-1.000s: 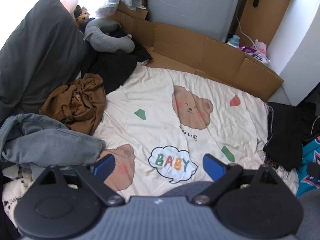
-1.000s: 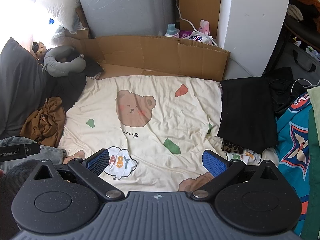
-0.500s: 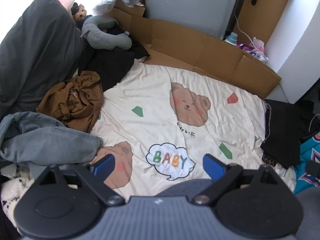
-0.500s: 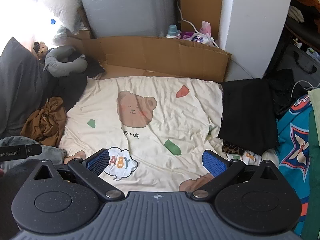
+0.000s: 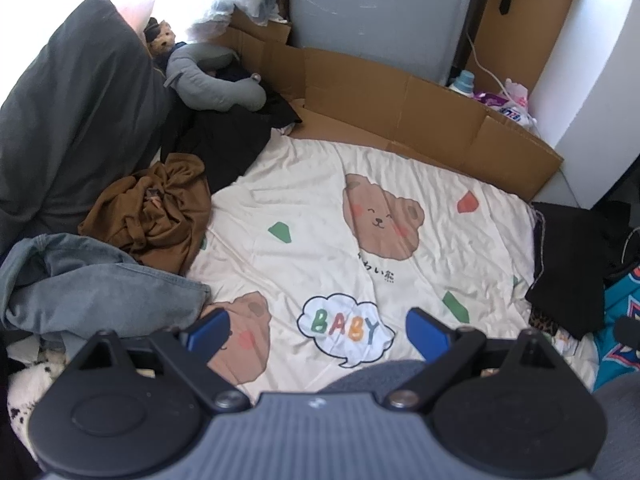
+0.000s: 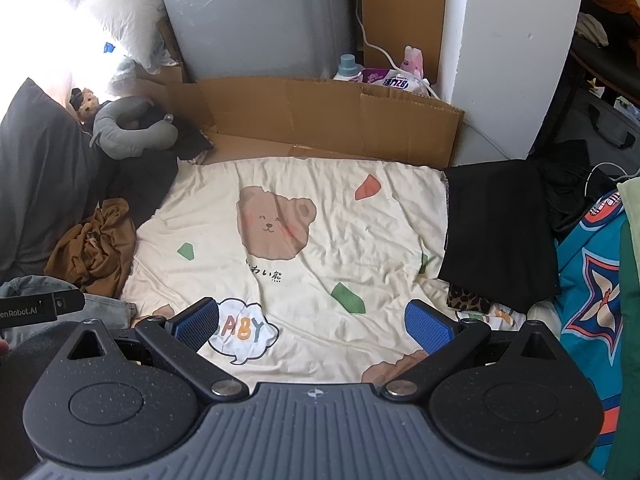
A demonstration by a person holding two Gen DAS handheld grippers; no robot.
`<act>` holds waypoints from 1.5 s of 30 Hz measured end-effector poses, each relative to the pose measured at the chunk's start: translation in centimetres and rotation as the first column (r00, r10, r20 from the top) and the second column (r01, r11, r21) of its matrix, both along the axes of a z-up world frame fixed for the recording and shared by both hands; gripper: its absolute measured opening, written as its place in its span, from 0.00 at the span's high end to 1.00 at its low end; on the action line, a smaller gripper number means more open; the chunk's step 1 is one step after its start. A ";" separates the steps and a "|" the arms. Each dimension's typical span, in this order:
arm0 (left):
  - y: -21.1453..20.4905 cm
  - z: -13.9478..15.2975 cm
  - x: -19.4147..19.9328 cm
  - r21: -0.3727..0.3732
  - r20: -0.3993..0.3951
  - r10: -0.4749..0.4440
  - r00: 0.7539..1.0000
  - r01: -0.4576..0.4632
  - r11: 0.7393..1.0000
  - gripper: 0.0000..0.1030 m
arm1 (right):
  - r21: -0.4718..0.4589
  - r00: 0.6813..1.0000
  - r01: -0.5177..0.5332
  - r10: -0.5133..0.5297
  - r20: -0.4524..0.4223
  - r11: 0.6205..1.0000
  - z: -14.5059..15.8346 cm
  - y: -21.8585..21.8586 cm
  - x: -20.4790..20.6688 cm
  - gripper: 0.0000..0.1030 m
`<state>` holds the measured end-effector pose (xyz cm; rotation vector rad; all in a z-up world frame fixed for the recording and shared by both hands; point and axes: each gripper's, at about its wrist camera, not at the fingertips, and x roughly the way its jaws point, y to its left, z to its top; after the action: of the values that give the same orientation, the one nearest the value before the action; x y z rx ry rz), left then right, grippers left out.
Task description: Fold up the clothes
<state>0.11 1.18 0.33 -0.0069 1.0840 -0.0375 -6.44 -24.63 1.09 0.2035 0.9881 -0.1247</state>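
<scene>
A cream sheet with bear prints [image 5: 360, 240] [image 6: 304, 248] covers the bed. At its left edge lie a crumpled brown garment [image 5: 156, 216] [image 6: 94, 248], a blue denim garment [image 5: 92, 284] and a black garment [image 5: 228, 144]. A folded black garment [image 6: 500, 232] [image 5: 568, 264] lies at the right edge. My left gripper [image 5: 316, 330] is open and empty above the near part of the sheet. My right gripper [image 6: 312, 326] is open and empty above the near part of the sheet too.
A grey pillow [image 5: 68, 112] and a grey neck pillow [image 5: 212, 80] are at the far left. A cardboard wall [image 6: 332, 120] lines the back. A teal patterned cloth [image 6: 592, 280] lies at the right. A white pillar [image 6: 512, 48] stands at the back right.
Both views have shifted slightly, as if both grippers rose and drew back a little. Both grippers stay open. The clothes have not moved.
</scene>
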 end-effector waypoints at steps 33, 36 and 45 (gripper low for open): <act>6.4 3.3 2.9 -0.044 0.052 0.044 0.998 -0.042 0.998 0.02 | 0.044 0.999 -0.007 0.006 0.043 0.999 2.3 0.6 1.0 0.01; 7.6 3.3 3.2 -0.052 0.045 0.058 0.997 -0.056 0.997 0.02 | 0.047 0.999 -0.008 0.006 0.051 0.999 2.2 0.6 1.2 0.01; 10.5 3.2 4.3 -0.035 0.056 0.083 0.995 -0.081 0.996 0.02 | 0.019 0.998 0.010 -0.011 0.063 1.000 2.1 0.7 2.4 0.01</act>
<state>4.45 11.66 3.51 -0.0789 1.0247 0.0185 -4.00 -23.94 3.16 0.2287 0.9258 -0.1179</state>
